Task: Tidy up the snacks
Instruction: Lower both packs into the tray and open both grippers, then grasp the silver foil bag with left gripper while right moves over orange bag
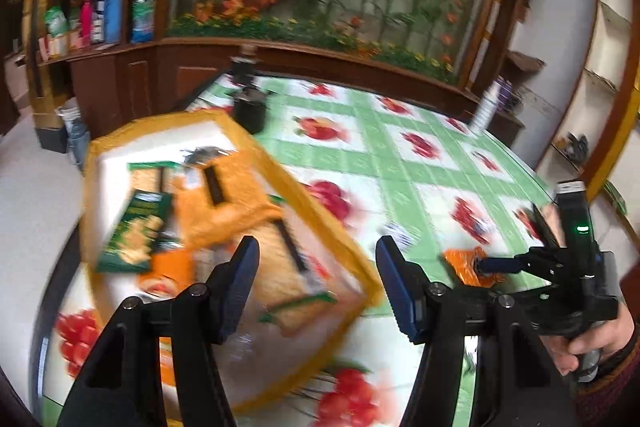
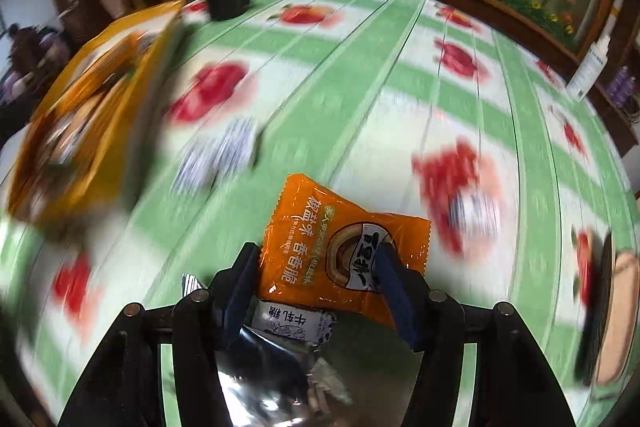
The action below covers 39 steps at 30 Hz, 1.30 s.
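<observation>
Right wrist view: your right gripper (image 2: 316, 279) has its jaws set around an orange crinkle-edged foil snack packet with printed characters (image 2: 344, 251). The right-hand pad lies on the packet's face and the left-hand pad sits at its edge; whether they truly pinch it cannot be told. No earlier frame is on file. Just below that orange packet, between the jaws, lie a small white wrapped sweet with dark print (image 2: 294, 323) and a silver foil bag (image 2: 304, 379). All of these rest on the bench, covered by a green-and-white checked cloth with red fruit prints (image 2: 360, 75). Up and to the left of the orange packet stands a yellow-rimmed rectangular tray (image 2: 92, 155), blurred, already holding packets.

Left wrist view: your left gripper (image 1: 318, 281) hangs with jaws spread and nothing between them, at the near right corner of the yellow tray (image 1: 320, 203). Inside that tray lie a green rectangular biscuit packet (image 1: 136, 235) and an orange packet (image 1: 224, 203). Well right of the tray, your right hand (image 1: 596, 339) holds the other gripper on the orange snack packet (image 1: 466, 261).
</observation>
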Each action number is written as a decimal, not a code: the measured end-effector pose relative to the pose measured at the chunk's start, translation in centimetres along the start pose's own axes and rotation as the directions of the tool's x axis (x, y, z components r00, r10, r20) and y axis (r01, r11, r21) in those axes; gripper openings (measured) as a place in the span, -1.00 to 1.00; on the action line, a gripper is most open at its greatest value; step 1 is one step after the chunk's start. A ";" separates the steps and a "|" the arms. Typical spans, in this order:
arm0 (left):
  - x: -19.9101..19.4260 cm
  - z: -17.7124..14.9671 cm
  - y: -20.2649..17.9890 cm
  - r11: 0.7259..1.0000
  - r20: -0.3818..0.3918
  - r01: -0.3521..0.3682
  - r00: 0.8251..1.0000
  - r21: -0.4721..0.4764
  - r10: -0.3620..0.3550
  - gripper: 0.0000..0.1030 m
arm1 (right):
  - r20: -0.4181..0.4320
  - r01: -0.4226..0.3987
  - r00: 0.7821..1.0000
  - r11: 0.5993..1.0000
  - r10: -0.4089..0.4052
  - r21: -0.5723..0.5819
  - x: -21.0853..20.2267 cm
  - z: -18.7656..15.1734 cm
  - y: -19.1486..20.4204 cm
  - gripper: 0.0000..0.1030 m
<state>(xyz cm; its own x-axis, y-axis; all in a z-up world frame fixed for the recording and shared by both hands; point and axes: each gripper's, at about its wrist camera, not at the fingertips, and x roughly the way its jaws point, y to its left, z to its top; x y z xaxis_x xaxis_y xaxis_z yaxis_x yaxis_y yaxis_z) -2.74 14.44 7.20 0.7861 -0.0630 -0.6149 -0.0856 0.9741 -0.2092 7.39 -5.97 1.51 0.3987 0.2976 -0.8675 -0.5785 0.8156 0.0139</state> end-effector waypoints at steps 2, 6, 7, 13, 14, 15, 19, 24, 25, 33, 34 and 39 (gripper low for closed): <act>0.6 -0.5 -1.4 0.999 -0.039 0.047 0.998 0.010 -0.047 0.16 | 0.055 -0.086 0.995 0.994 0.082 0.067 -2.0 -1.6 -1.7 0.25; 1.6 -1.9 -4.6 0.988 -0.129 0.153 0.981 0.037 -0.147 0.16 | 0.239 -0.166 0.966 0.948 0.101 0.272 -4.7 -3.3 -7.4 0.25; 1.9 -2.6 -5.8 0.980 -0.162 0.189 0.971 0.057 -0.177 0.16 | 0.269 -0.211 0.955 0.921 0.124 0.326 -4.7 -3.9 -8.9 0.25; 2.6 -6.2 -11.3 0.938 -0.276 0.314 0.924 0.150 -0.265 0.28 | 0.336 -0.336 0.922 0.832 0.194 0.442 -4.9 -5.5 -12.8 0.25; 2.8 -6.5 -11.9 0.933 -0.289 0.323 0.919 0.157 -0.269 0.32 | 0.347 -0.343 0.918 0.823 0.192 0.452 -5.2 -5.7 -12.9 0.25; 2.8 -6.8 -12.5 0.930 -0.298 0.329 0.915 0.166 -0.271 0.37 | 0.356 -0.358 0.913 0.811 0.200 0.463 -5.3 -5.8 -13.1 0.25; 3.5 -7.7 -14.3 0.918 -0.311 0.324 0.918 0.230 -0.246 0.49 | 0.352 -0.437 0.892 0.744 0.284 0.506 -4.3 -6.1 -13.7 0.25; 5.1 -8.1 -15.0 0.912 -0.362 0.336 0.901 0.237 -0.238 0.58 | 0.336 -0.439 0.893 0.745 0.300 0.502 -4.0 -6.0 -13.3 0.25; 5.1 -8.2 -15.2 0.907 -0.373 0.353 0.893 0.231 -0.253 0.61 | 0.337 -0.435 0.894 0.751 0.294 0.498 -4.1 -6.0 -13.1 0.25; 2.9 -9.4 -15.4 0.841 -0.472 0.487 0.814 0.235 -0.339 0.62 | 0.341 -0.439 0.893 0.739 0.294 0.511 -4.0 -6.3 -13.7 0.25; 2.4 -9.4 -15.0 0.834 -0.471 0.502 0.807 0.230 -0.356 0.62 | 0.342 -0.433 0.895 0.743 0.287 0.510 -4.1 -6.3 -13.6 0.25; 0.8 -9.5 -14.5 0.812 -0.463 0.519 0.808 0.269 -0.363 0.65 | 0.358 -0.428 0.895 0.745 0.268 0.512 -4.7 -6.5 -14.0 0.25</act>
<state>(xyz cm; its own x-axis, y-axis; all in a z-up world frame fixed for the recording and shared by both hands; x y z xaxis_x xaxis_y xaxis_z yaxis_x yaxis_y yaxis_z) -6.64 -1.83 2.54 0.3828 -0.5050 -0.7736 0.5030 0.8163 -0.2840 8.98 -21.96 2.15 0.4560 0.6624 -0.5944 -0.2372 0.7342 0.6362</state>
